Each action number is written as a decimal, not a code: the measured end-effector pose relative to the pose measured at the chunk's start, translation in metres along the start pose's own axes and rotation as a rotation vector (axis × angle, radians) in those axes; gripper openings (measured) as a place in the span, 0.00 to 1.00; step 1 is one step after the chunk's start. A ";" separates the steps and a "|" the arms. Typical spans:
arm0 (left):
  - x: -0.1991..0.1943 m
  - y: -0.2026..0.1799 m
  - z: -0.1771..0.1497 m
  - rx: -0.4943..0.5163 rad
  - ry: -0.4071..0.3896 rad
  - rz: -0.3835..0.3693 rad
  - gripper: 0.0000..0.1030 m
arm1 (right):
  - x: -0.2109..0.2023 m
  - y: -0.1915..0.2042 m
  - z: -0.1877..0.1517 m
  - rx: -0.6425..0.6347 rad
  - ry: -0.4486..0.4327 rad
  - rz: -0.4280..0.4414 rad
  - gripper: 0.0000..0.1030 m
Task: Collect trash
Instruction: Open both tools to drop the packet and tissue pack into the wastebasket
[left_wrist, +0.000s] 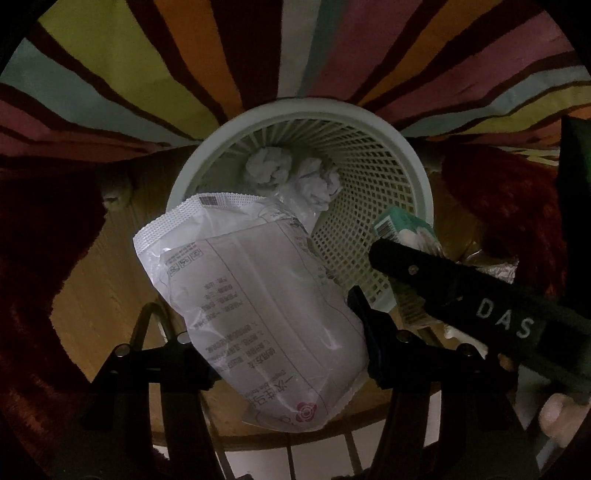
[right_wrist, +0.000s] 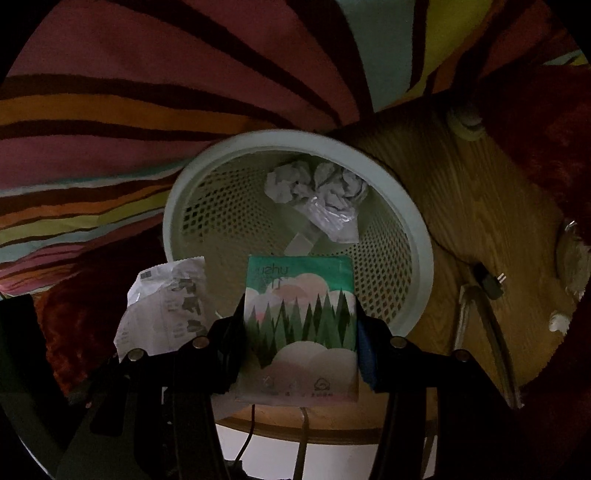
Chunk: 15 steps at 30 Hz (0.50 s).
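Holding white plastic pouch (left_wrist: 255, 314) between fingers, left gripper (left_wrist: 284, 354) hangs just short of mesh wastebasket (left_wrist: 373, 177); pouch top overlaps basket's near rim. Right gripper (right_wrist: 301, 354) clamps green tissue pack (right_wrist: 301, 325), pack upright just before basket's near rim, right of pouch. Crumpled paper balls (right_wrist: 314, 182) and clear wrapper (right_wrist: 332, 218) lie inside basket. Basket stands on wooden floor (right_wrist: 461, 206) beside striped fabric (left_wrist: 147, 74).
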<state>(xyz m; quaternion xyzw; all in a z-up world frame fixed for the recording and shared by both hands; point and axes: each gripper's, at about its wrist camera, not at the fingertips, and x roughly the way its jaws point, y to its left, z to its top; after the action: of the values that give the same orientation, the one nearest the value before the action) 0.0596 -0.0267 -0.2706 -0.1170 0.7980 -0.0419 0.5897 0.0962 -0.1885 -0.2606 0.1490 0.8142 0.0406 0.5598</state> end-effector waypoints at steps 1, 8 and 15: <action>0.001 -0.001 0.000 -0.004 0.002 -0.002 0.57 | 0.002 0.001 0.000 -0.007 0.004 -0.004 0.47; 0.009 0.009 0.002 -0.063 0.037 -0.002 0.81 | 0.005 -0.002 0.004 0.012 -0.007 -0.037 0.89; 0.008 0.009 0.001 -0.070 0.024 -0.009 0.81 | 0.002 -0.008 0.004 0.039 -0.019 -0.030 0.90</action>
<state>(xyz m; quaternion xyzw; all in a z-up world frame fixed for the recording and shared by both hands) 0.0569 -0.0201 -0.2798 -0.1407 0.8054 -0.0182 0.5755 0.0973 -0.1959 -0.2661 0.1482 0.8117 0.0148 0.5648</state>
